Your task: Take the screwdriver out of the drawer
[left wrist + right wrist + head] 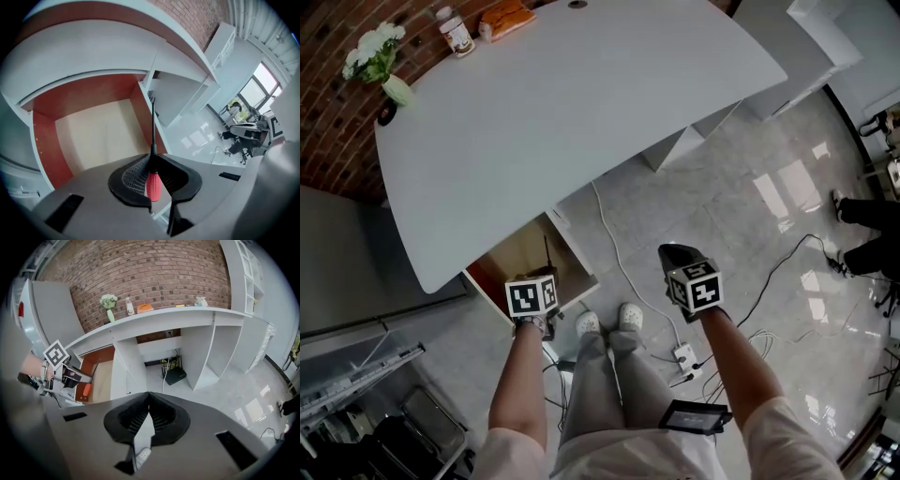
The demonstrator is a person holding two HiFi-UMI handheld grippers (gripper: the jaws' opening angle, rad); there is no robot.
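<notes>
Left claw point(152, 159) grips screwdriver point(153, 185); desk point(581, 122) overhangs drawer point(523, 255).

Screwdriver point(153, 185): red-pink handle, blk shaft. Drawer point(44, 140): red-brown walls, cream floor. L gripper point(153, 158) & R gripper point(148, 395): grey bodies, blk ribbed pads. Marker cube point(532, 297): blk-on-wht squares. Desk top point(581, 112) wht. Brick wall point(154, 273) red-brown, pale mortar. Floor point(750, 216) lt grey, glossy. Flowers point(373, 45) wht; vase point(397, 90) pale green.
</notes>
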